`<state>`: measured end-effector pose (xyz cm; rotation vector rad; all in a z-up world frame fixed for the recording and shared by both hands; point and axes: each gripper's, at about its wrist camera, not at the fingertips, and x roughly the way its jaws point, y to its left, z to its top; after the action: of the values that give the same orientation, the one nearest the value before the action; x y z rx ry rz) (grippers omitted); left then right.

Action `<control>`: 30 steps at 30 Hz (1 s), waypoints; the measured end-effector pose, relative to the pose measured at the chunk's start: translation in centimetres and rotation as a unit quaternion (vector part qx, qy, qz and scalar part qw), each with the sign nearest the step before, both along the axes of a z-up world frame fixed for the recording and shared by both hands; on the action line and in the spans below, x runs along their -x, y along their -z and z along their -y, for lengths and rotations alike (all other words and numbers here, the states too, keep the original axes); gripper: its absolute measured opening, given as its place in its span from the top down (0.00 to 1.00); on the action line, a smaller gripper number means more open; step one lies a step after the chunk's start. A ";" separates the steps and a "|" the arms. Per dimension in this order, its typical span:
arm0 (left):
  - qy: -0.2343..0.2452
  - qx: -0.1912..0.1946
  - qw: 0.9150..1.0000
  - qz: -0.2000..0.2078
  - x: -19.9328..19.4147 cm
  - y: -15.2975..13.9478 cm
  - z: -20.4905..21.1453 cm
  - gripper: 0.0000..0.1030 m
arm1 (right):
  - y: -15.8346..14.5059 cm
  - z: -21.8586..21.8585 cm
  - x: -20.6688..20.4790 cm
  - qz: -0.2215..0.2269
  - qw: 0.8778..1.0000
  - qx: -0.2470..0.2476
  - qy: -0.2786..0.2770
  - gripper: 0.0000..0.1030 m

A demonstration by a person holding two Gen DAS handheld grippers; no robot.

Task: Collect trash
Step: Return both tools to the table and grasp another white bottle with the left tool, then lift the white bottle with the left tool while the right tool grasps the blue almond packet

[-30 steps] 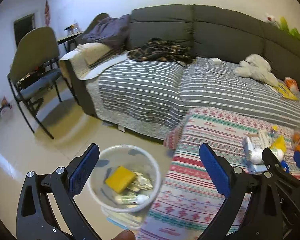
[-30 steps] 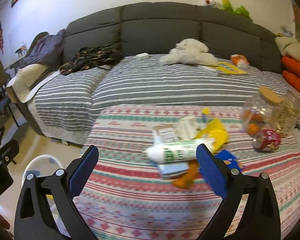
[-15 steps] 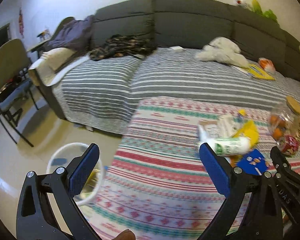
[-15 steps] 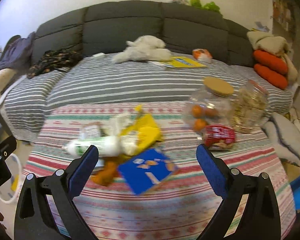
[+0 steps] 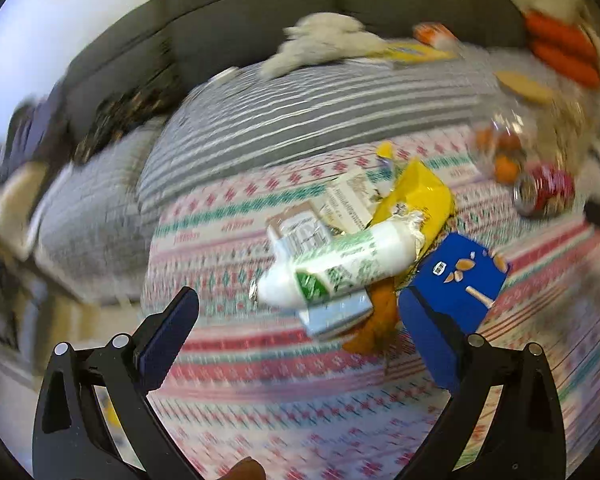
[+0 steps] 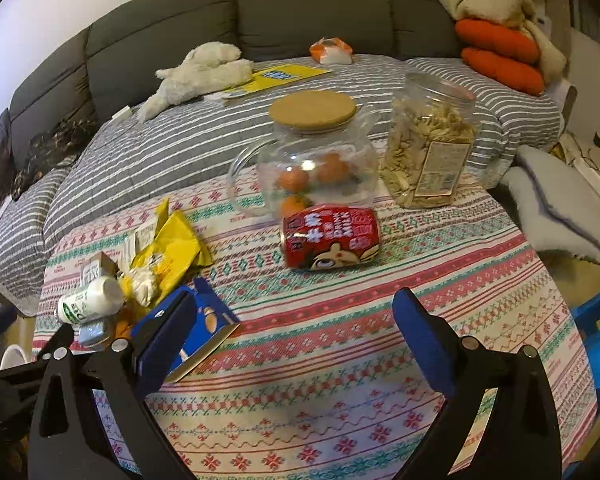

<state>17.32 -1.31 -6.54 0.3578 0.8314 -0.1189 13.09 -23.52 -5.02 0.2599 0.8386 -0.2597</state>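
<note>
A pile of trash lies on the patterned tablecloth (image 5: 236,360): a white and green wrapper roll (image 5: 336,266), a yellow bag (image 5: 416,196), a blue box (image 5: 460,280) and an orange wrapper (image 5: 374,316). My left gripper (image 5: 296,328) is open and empty, just in front of the roll. The left view is blurred. In the right wrist view the pile sits at the left, with the roll (image 6: 92,300), the yellow bag (image 6: 168,248) and the blue box (image 6: 196,332). A crushed red can (image 6: 332,238) lies on its side ahead of my open, empty right gripper (image 6: 292,340).
A glass jar with a cork lid (image 6: 312,160) holds oranges, and a clear jar of seeds (image 6: 432,148) stands beside it. A striped sofa bed (image 6: 180,136) with a white plush toy (image 6: 200,72) is behind the table. The white bin rim (image 6: 14,354) shows at lower left.
Both grippers have swung right, away from the white bin on the floor and over the table. The trash pile is now close to my left gripper; the red can is centred before my right.
</note>
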 end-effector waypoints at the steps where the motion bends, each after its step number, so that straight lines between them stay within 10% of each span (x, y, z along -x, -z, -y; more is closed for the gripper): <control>1: 0.029 -0.028 0.999 -0.009 -0.8 0.4 0.8 0.07 | 0.0 0.2 -0.1 -0.001 1.000 -0.002 -0.002 0.07; 6: 0.099 -0.096 0.989 -0.054 -3.8 2.5 3.0 0.09 | 0.8 0.4 -0.9 -0.019 1.000 -0.005 -0.011 0.07; 11: 0.130 -0.121 0.980 -0.088 -4.8 5.1 3.8 0.47 | 2.4 0.0 -1.7 -0.050 0.998 -0.032 -0.022 0.07; 20: 0.057 0.102 0.992 -0.051 -0.1 -1.3 -3.4 0.62 | 5.4 -5.2 -4.2 -0.064 0.986 -0.033 -0.150 0.07; 30: -0.078 0.237 0.968 -0.015 4.3 -3.7 -8.2 0.62 | 8.9 -6.6 -6.5 -0.080 0.986 -0.146 -0.012 0.07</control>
<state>12.98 6.93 -2.86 -0.1609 0.8296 -0.1715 19.62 -16.87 -13.94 0.5083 1.0389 -0.1359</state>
